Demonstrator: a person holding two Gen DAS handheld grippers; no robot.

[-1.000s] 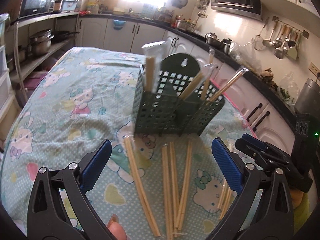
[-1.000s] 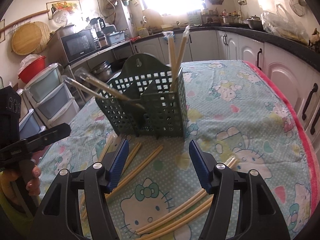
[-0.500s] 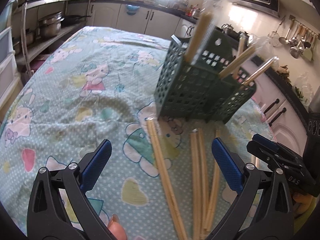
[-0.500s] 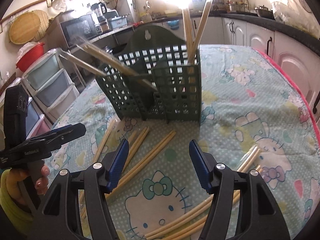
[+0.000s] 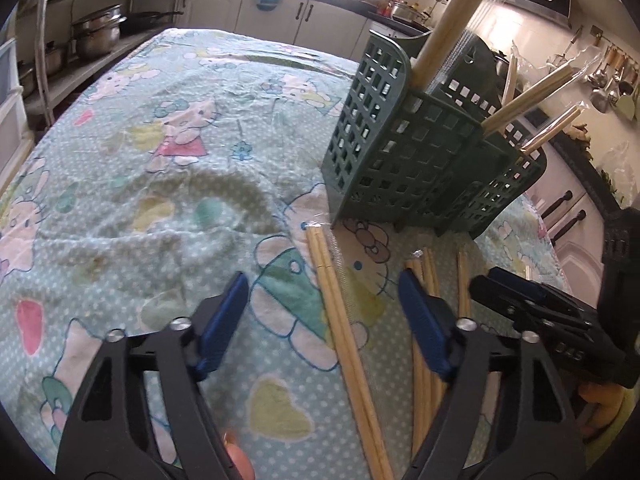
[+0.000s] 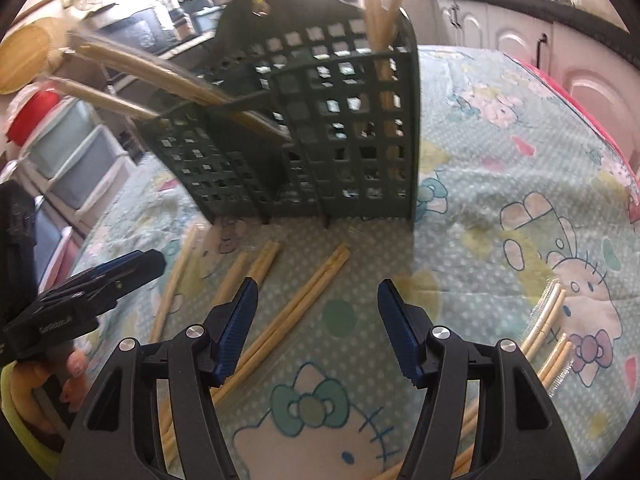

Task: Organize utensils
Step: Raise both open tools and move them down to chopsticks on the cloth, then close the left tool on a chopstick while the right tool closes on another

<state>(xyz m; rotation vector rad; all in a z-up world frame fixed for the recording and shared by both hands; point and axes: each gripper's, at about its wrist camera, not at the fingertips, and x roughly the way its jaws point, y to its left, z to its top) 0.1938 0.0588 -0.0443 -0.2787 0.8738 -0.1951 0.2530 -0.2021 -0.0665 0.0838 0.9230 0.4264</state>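
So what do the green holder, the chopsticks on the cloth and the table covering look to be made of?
Green holder: likely moulded plastic, matte dark green, with an even grid of square holes. Chopsticks: probably bamboo or light wood, pale tan and unvarnished; some sit in clear glossy film sleeves. Table covering: soft printed fabric that wrinkles and bunches, polka dots and cartoon cats.

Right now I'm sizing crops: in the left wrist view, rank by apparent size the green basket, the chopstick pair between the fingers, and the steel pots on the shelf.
1. green basket
2. chopstick pair, though nearness inflates it
3. steel pots, far off
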